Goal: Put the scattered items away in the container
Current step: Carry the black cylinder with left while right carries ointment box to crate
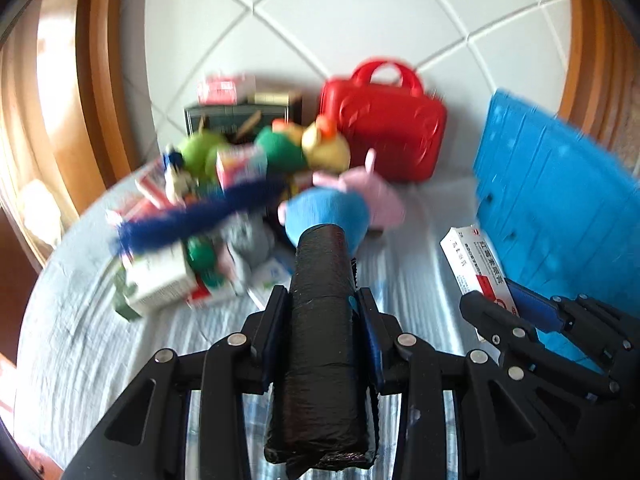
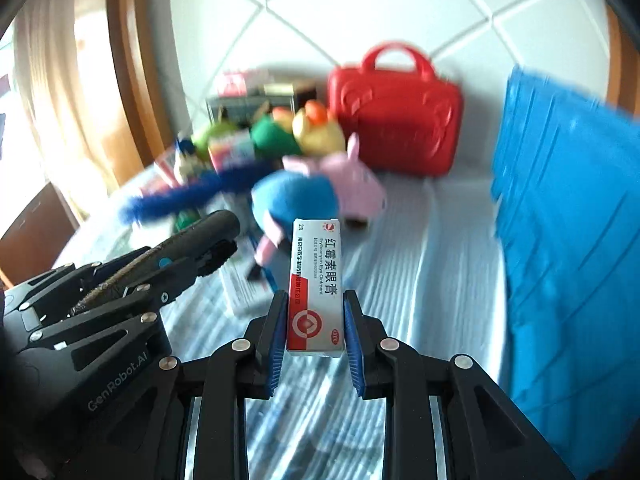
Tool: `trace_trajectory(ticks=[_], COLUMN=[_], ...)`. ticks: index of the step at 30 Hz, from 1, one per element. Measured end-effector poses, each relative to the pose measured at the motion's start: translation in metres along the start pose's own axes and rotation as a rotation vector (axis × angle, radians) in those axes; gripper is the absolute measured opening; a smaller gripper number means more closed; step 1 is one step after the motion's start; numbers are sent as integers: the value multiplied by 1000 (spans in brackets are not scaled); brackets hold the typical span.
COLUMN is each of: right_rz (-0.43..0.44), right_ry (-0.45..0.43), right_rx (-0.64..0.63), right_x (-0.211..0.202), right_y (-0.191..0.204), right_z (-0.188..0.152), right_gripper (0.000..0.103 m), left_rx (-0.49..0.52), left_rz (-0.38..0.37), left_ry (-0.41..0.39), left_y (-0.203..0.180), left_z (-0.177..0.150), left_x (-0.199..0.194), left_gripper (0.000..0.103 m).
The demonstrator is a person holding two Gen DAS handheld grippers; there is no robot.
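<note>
- My left claw (image 1: 324, 300) is clamped on a roll of black bin bags (image 1: 322, 320), its pads pressing both sides; the roll juts forward past the fingertips.
- My right claw (image 2: 316, 312) grips a white and red ointment box (image 2: 316, 284) by its lower end, with the rest of the box sticking out ahead.
- Both loads hang clear above the pale striped cloth (image 2: 420, 240) that covers the surface; neither touches it.
- The blue container (image 2: 560, 200) stands just to the right of my right claw, its ribbed wall towards me. I cannot see its opening from here.
- Many items are not yet tidied: the heap of plush toys (image 1: 320, 148), a fuzzy blue strip (image 1: 200, 216) and small boxes (image 1: 160, 280) lie ahead on the left, with a red case (image 1: 384, 120) behind them against the tiled wall.
- I judge this to be the carrying step, both picks being made.
- Next, each claw should swing right, clear the container's rim and let go only once above the inside, the right one first since it is nearer.
</note>
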State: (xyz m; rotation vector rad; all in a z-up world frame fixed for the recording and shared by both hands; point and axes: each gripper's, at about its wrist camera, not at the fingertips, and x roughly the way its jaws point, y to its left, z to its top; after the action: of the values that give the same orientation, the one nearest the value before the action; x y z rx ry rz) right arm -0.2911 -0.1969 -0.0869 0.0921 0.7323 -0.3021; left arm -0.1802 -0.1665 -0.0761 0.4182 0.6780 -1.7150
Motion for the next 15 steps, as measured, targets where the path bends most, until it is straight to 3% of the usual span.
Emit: trace_trajectory(ticks=[8,15], right_rz=[-74,-210], right_ry=[-122,-212], right_rx=[-2,41], right_x=[-75,-142], right_y=[21,-9], right_z=[38,64], right_gripper=[26,26], left_rx=[45,103], left_rz=[-58,-156], left_ry=[-126,-207], left_y=[-4,-53], left_z=[39,68], left_x=[-69,-116], left_gripper=[34,34])
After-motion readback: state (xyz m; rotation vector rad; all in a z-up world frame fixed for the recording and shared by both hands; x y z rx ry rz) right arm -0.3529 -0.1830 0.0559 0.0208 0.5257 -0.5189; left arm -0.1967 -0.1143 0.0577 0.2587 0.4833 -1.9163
